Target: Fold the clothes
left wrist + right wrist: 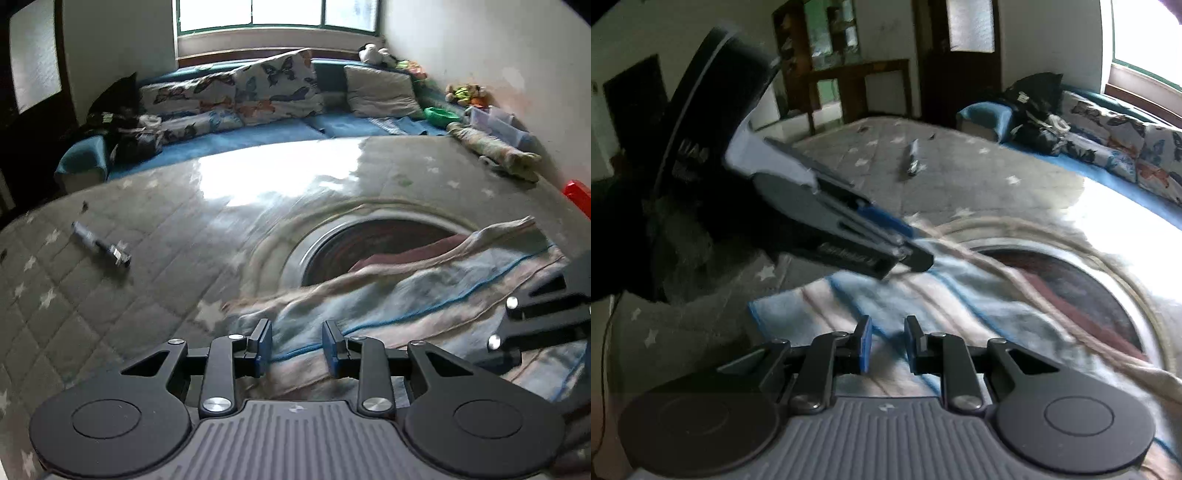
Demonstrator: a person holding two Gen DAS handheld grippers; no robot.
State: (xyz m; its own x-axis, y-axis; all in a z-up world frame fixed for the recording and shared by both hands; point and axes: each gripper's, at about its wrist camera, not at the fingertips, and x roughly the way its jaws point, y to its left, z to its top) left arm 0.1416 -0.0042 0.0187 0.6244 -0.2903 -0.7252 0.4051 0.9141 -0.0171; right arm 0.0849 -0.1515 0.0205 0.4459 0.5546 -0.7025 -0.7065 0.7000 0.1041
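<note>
Low in the left wrist view, the left gripper (297, 345) has its jaws standing apart over the striped cloth (424, 295), a pale blue, pink and beige garment lying rumpled across the lower right of the frame; blur hides whether the pads pinch it. The right gripper (888, 343), low centre in its own view, shows a narrower gap above the same cloth, and again I cannot tell whether it grips. Its black linkage intrudes at the right edge of the left view.

Just beyond the cloth lies a round dark-centred rug (373, 240) on the grey star-quilted mattress (110, 295). A small dark tube-like object (101, 245) rests well apart at mid left. Farthest, butterfly cushions (266, 88) line a blue bed under the window (273, 14).

Only the right wrist view shows the left tool's body from the side, blocking its upper left, and a wooden cabinet (831, 55) behind.
</note>
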